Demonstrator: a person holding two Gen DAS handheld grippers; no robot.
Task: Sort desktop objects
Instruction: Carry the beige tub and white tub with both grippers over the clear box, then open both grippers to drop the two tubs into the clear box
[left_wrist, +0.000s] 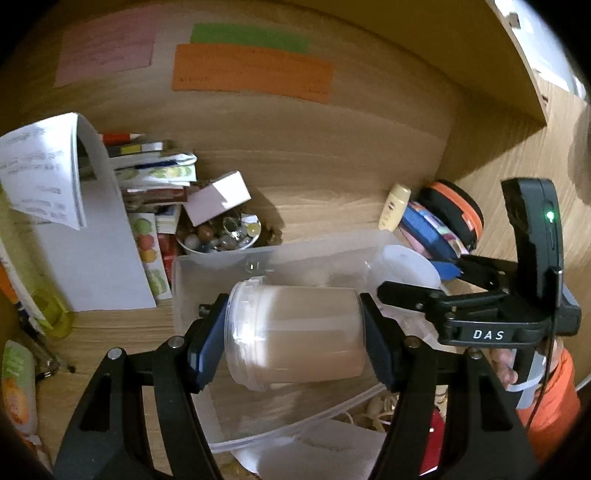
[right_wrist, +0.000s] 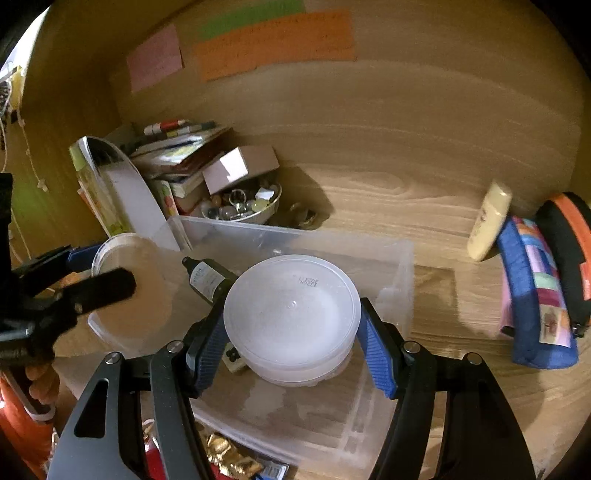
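My left gripper (left_wrist: 291, 332) is shut on a clear plastic jar (left_wrist: 295, 332), held sideways above a clear plastic bin (left_wrist: 207, 266). The jar also shows in the right wrist view (right_wrist: 129, 284), at the bin's left. My right gripper (right_wrist: 291, 325) is shut on a round translucent lid (right_wrist: 291, 310), held over the bin (right_wrist: 388, 266). A small dark bottle (right_wrist: 208, 278) lies inside the bin, behind the lid. The right gripper shows in the left wrist view (left_wrist: 417, 291), at the right with the lid (left_wrist: 406, 266).
A bowl of marbles and trinkets (left_wrist: 218, 236), a small white box (left_wrist: 218, 197), stacked books (left_wrist: 155, 173) and a white paper sheet (left_wrist: 103, 251) stand at the back left. A cream tube (right_wrist: 487, 225), a blue patterned pouch (right_wrist: 535, 302) and a black-orange case (right_wrist: 569, 240) lie right.
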